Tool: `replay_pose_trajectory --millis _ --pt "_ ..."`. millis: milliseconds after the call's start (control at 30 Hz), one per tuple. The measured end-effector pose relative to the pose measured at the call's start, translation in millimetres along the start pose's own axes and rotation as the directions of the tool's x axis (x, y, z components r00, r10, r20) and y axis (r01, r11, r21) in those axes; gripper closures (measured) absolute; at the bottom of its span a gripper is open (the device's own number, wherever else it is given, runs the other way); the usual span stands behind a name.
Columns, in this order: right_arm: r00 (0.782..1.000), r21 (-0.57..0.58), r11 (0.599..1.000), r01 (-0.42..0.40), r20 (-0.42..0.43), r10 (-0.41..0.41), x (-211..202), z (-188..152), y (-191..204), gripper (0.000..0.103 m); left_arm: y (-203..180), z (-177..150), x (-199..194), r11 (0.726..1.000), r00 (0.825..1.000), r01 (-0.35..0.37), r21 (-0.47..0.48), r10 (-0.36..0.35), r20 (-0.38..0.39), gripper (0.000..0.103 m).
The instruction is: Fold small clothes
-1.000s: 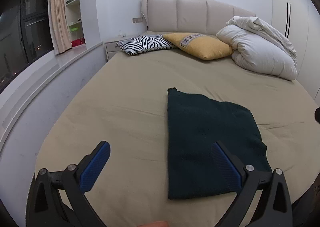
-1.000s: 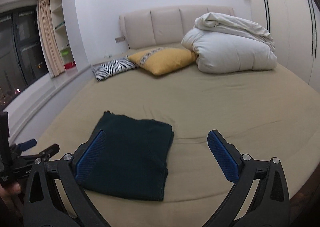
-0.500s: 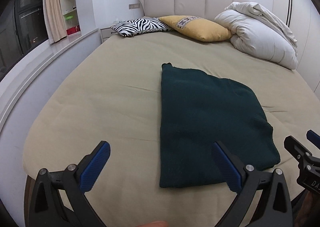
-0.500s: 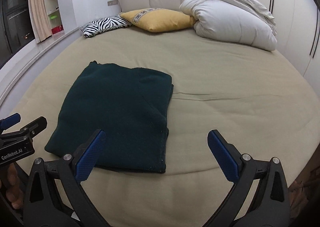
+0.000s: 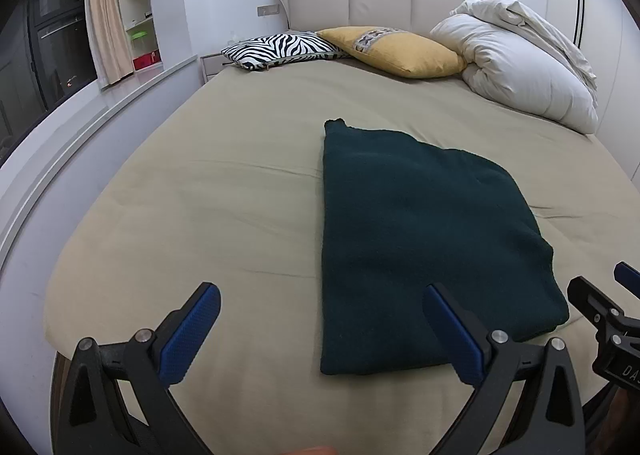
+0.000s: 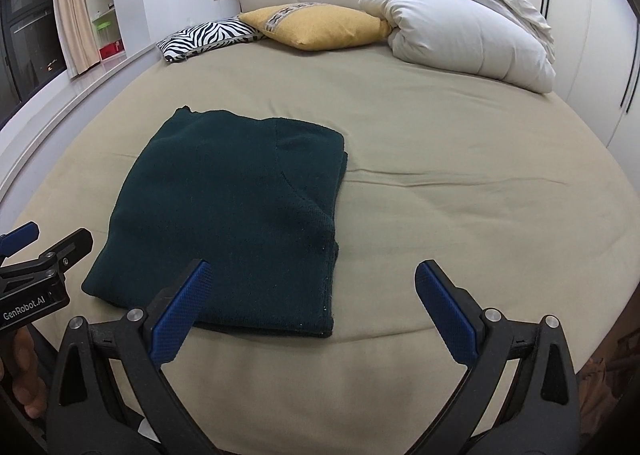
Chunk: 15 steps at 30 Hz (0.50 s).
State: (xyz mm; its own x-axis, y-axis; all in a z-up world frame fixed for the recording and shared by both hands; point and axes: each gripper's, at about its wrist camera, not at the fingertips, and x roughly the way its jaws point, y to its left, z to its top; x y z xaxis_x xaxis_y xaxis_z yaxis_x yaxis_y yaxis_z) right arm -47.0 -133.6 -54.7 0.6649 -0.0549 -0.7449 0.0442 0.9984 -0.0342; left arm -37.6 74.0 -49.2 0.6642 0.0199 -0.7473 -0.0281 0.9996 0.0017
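A dark green garment (image 5: 420,239) lies folded flat on the beige bed (image 5: 224,191), near its front edge; it also shows in the right wrist view (image 6: 236,215). My left gripper (image 5: 320,307) is open and empty, held above the bed in front of the garment's near left corner. My right gripper (image 6: 310,291) is open and empty, held above the garment's near right corner. Each gripper's tip shows at the edge of the other view.
A zebra pillow (image 5: 280,49), a yellow pillow (image 5: 396,51) and a rolled white duvet (image 5: 524,67) lie at the headboard. A window ledge (image 5: 80,107) runs along the left. A white wardrobe (image 6: 592,15) stands on the right.
Both grippers have risen and tilted down, so the garment now sits further up in both views. Both stay open. The garment has not moved.
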Motion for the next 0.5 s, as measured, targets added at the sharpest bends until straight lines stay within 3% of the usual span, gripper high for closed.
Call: replay_pose_trajectory --millis 500 --pt "1.0 0.004 1.0 -0.002 -0.01 0.002 1.4 0.1 -0.1 0.0 0.6 0.3 0.5 1.0 1.0 0.0 -0.001 0.0 0.0 0.0"
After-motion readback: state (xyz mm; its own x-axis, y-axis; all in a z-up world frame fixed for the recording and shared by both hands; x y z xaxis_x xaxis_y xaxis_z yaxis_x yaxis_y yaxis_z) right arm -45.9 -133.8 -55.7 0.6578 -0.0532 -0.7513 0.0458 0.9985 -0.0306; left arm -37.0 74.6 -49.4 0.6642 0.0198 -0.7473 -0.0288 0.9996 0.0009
